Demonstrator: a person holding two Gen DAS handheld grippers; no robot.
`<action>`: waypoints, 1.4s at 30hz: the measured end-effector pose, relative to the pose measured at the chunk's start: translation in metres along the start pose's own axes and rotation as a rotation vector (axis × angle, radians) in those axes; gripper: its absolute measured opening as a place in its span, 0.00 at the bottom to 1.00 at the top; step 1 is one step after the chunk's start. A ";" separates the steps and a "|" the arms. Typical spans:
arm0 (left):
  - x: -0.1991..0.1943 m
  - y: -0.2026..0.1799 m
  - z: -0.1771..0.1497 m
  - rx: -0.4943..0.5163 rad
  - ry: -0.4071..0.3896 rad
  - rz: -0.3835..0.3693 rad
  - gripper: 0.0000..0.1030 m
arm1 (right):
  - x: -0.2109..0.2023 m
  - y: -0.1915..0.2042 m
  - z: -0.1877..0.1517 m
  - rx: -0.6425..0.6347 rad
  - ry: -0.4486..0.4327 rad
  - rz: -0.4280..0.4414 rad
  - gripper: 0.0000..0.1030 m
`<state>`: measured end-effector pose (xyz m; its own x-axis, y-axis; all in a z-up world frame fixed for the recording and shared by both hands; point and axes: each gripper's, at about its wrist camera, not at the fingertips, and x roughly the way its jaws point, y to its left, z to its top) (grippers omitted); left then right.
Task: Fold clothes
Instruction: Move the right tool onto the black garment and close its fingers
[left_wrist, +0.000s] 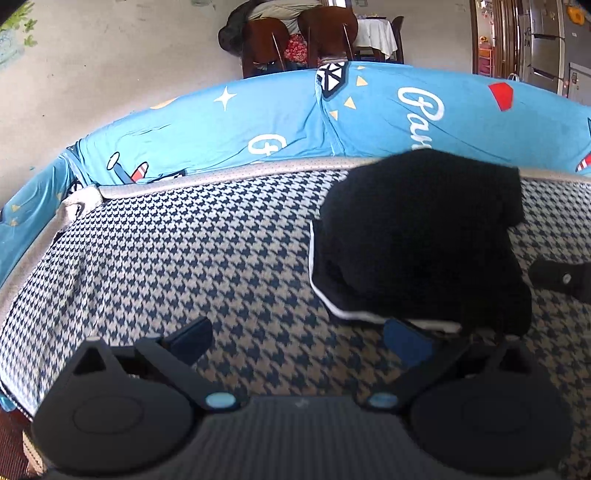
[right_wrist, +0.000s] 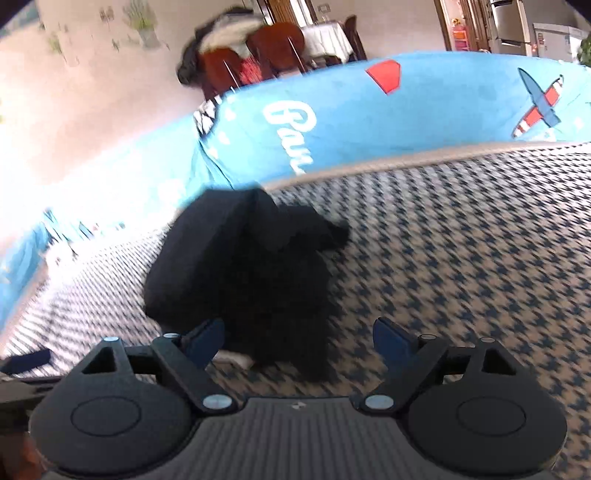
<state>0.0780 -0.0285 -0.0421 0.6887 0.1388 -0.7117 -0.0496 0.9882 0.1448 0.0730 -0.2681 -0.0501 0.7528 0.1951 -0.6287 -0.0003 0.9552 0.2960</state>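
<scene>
A black garment (left_wrist: 417, 240) with a thin white trim lies bunched in a loose folded heap on the houndstooth cover (left_wrist: 184, 258). My left gripper (left_wrist: 299, 343) is open just in front of it, with its right fingertip (left_wrist: 406, 341) close to the white-trimmed hem. In the blurred right wrist view the same black garment (right_wrist: 251, 269) lies ahead. My right gripper (right_wrist: 299, 339) stands open at its near edge, and a fold of cloth reaches between the fingers without being pinched. One finger of the right gripper (left_wrist: 557, 278) shows at the garment's right side.
A blue printed sheet (left_wrist: 369, 118) drapes over the raised edge behind the cover (right_wrist: 443, 258). Beyond it stand wooden chairs (left_wrist: 295, 40) piled with clothes, a table with a white cloth (left_wrist: 376, 35) and a fridge (left_wrist: 546, 40). A dark blue part (right_wrist: 26, 360) shows at the lower left.
</scene>
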 end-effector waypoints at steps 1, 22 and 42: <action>0.004 0.003 0.005 -0.005 0.004 -0.003 1.00 | 0.001 0.001 0.003 0.005 -0.015 0.019 0.86; 0.088 0.048 0.054 -0.186 0.053 -0.042 1.00 | 0.078 0.030 0.038 -0.077 -0.049 0.072 0.44; 0.076 0.069 0.050 -0.228 -0.026 -0.163 1.00 | 0.064 0.102 -0.033 -0.413 0.057 0.357 0.14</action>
<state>0.1626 0.0466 -0.0519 0.7189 -0.0221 -0.6947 -0.0958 0.9868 -0.1305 0.0999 -0.1508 -0.0840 0.6218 0.5241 -0.5820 -0.5165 0.8330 0.1982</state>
